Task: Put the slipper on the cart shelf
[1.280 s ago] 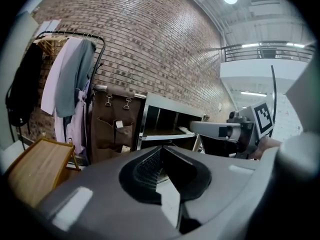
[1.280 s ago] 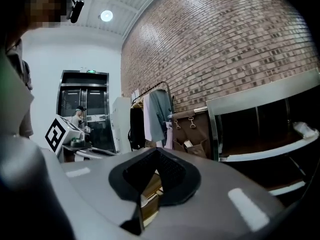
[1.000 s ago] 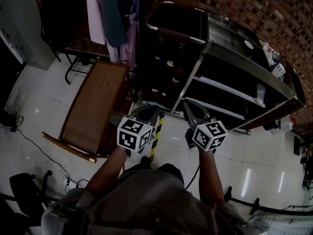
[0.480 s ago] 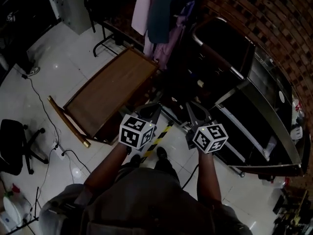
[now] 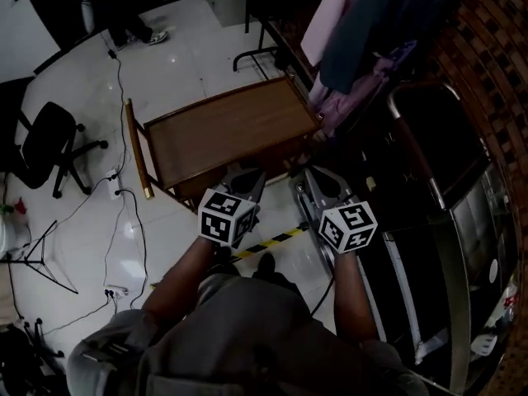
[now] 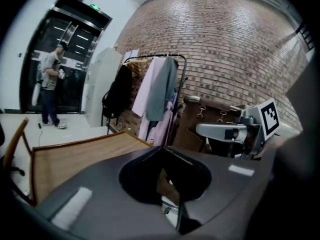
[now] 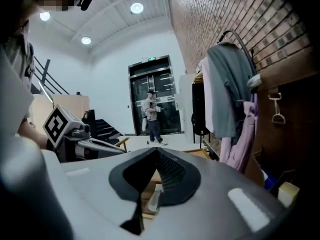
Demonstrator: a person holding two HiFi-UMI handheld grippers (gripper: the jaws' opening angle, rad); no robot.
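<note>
No slipper shows in any view. My left gripper [image 5: 246, 178] and right gripper [image 5: 312, 176] are held side by side at waist height, both shut with nothing between the jaws. They point over the near edge of a low wooden table [image 5: 223, 134]. The metal cart [image 5: 429, 246] with its shelves stands at the right edge of the head view, to the right of my right gripper. In the left gripper view the shut tips [image 6: 161, 148] face the table [image 6: 75, 156] and a clothes rack [image 6: 160, 91]. The right gripper view has its shut tips [image 7: 156, 150] towards a far doorway.
Clothes hang on a rack [image 5: 371, 31] against the brick wall, beyond the table. An office chair [image 5: 49, 139] and floor cables [image 5: 124, 205] lie to the left. Yellow-black tape [image 5: 272, 242] marks the floor under the grippers. A person [image 7: 151, 109] stands by the far door.
The view has swung left: the cart has slid to the right edge and the wooden table has come to the middle. Both grippers stay shut, side by side.
</note>
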